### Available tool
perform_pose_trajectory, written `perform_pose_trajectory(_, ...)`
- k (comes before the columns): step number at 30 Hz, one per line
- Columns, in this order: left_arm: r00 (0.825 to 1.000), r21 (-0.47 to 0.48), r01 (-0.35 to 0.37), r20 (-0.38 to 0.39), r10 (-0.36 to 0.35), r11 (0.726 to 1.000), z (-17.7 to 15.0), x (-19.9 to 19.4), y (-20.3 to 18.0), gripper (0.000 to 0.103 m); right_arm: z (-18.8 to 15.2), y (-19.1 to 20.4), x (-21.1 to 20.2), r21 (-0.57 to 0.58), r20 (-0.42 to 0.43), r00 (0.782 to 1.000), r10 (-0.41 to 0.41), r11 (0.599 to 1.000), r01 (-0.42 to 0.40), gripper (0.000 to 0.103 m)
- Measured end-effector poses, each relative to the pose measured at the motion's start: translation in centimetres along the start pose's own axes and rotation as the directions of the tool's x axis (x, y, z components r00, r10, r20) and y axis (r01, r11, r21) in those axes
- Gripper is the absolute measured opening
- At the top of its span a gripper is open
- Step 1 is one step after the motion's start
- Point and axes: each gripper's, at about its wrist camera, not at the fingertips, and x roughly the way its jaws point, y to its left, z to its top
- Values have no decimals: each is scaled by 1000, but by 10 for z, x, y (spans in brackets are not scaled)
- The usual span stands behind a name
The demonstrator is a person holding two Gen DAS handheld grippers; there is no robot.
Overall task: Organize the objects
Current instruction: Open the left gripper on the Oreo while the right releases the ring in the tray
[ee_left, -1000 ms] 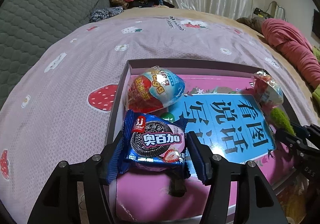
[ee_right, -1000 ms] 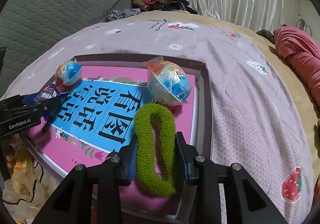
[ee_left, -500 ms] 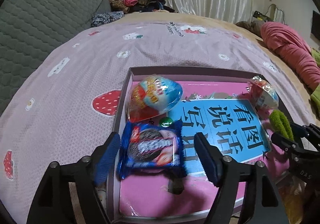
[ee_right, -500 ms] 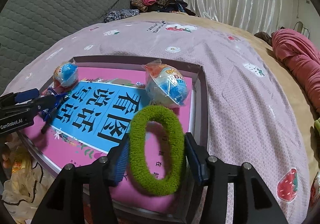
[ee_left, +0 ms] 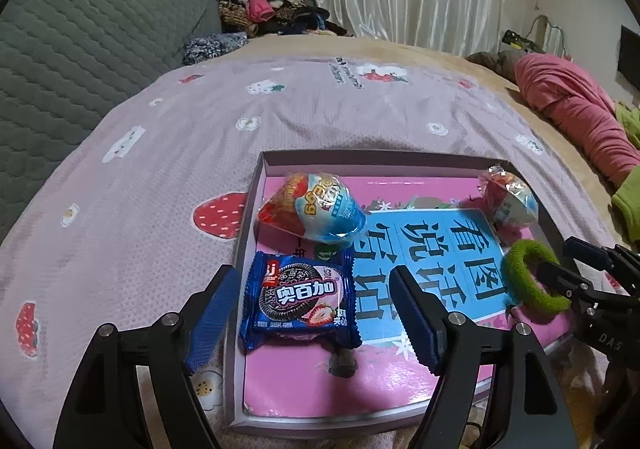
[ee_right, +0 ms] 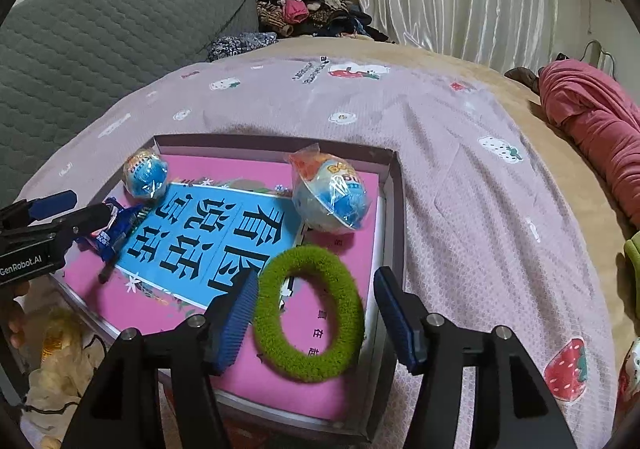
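Down on the bed, over a shallow box lid (ee_left: pixel 256 209) lined with a pink sheet bearing a blue panel (ee_right: pixel 224 233) of big black Chinese characters, 看图说话 among them. Left gripper (ee_left: pixel 316 313) spread wide, jaws just been opening, blue pads clear of the cookie packet (ee_left: pixel 300 297) lying flat between them near the lid's left wall. Packet blue, printed 奥百加 in white, with a dark sandwich cookie and a strawberry pictured. Just beyond it, a wrapped toy egg (ee_left: pixel 316 209), red and blue foil, lettering too warped to read. A second wrapped egg (ee_right: pixel 332 197) toward the far right corner, yellow letters on it, not legible.

Right gripper (ee_right: pixel 316 313) parted too, jaws just been opening, green fuzzy ring (ee_right: pixel 308 309) lying flat on the pink sheet between the pads. Left pad right beside the ring's edge, contact hard to call; right pad clearly apart. "GenRobot.AI" printed in white on the left gripper's body, seen from the right wrist. Strawberry and flower prints across the lilac bedspread (ee_left: pixel 160 177).
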Motion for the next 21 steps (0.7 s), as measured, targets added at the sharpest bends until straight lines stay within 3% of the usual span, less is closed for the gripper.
perform_pose_trajectory(13,999,-33,11,38,-10,999,3,-31,10,80,9,0,-29,10,71,997,-5,1000,4,71)
perform_pose_trajectory(21,998,-6,-8,65,8,1000,1,-64,5,81,13,8,-59,-11,114,993,-32,999,34,77)
